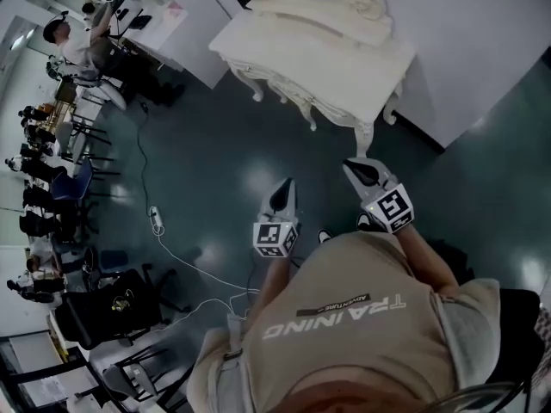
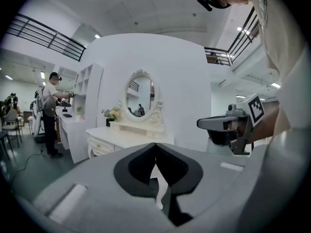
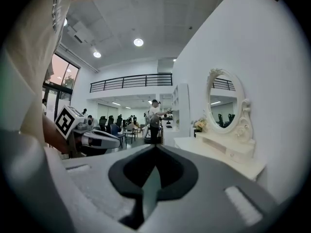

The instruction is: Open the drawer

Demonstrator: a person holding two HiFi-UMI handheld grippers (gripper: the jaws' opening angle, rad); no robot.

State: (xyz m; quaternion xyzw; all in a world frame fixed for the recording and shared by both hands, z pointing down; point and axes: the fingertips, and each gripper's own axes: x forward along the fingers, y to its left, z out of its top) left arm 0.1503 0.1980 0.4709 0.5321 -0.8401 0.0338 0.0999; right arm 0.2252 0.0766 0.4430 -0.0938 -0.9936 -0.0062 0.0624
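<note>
A white dressing table [image 1: 320,54] with an oval mirror [image 2: 140,97] stands against the white wall ahead of me. Its drawer fronts [image 2: 100,145] with small knobs show in the left gripper view, all pushed in. My left gripper [image 1: 284,188] is shut with nothing in it and hangs over the floor, well short of the table. My right gripper [image 1: 355,167] is also shut and empty, a little nearer the table's right leg. Each gripper view shows its own jaws meeting at the tips, and the other gripper [image 2: 218,124] [image 3: 99,140] alongside. The right gripper view shows the table [image 3: 228,154] at the right.
A power strip [image 1: 155,220] with a white cable lies on the dark floor to the left. Black chairs [image 1: 52,196] line the left edge and a black chair [image 1: 112,308] stands nearer me. A person [image 1: 73,41] works at a white desk far left. Flowers [image 2: 112,113] sit on the table.
</note>
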